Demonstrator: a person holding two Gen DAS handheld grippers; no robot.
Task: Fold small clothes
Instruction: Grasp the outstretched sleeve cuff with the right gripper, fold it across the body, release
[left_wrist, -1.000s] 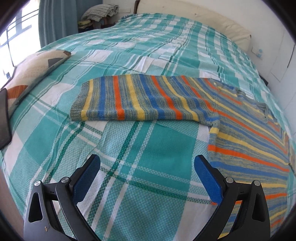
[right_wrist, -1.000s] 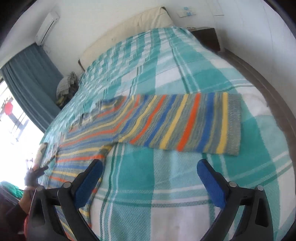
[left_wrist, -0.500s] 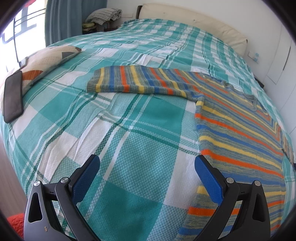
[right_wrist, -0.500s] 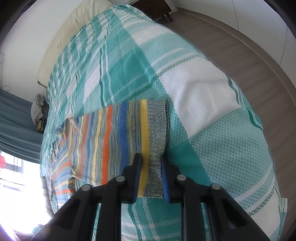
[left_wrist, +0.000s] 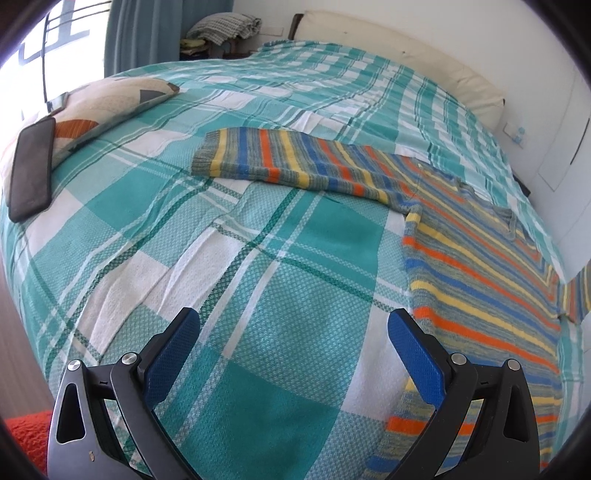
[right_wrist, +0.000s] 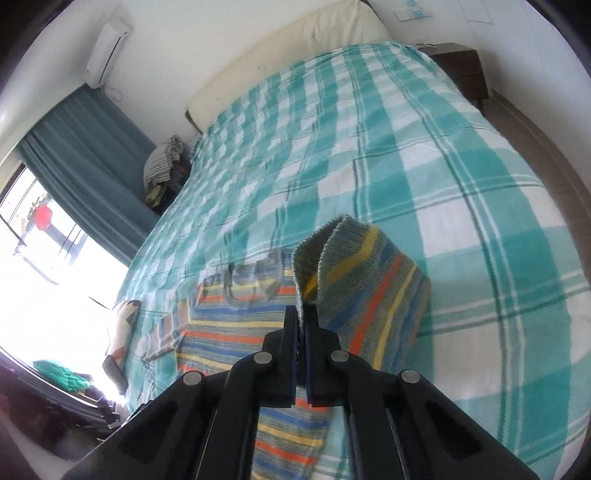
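**A:** Two grippers work over a striped knitted wool sweater (left_wrist: 480, 266) spread on the teal-checked bed (left_wrist: 258, 295). The right gripper (right_wrist: 303, 328) is clenched on the lifted sleeve cuff (right_wrist: 332, 258).

**B:** And the left gripper (left_wrist: 293, 343)?

**A:** Jaws released, empty. Best to carry the sleeve flat across the chest. Only the left view shows the other sleeve (left_wrist: 295, 162) outstretched.

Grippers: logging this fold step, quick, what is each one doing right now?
Left gripper: open, holding nothing, above the bedspread.
Right gripper: closed on the cuff of the striped sweater sleeve, lifted off the bed.
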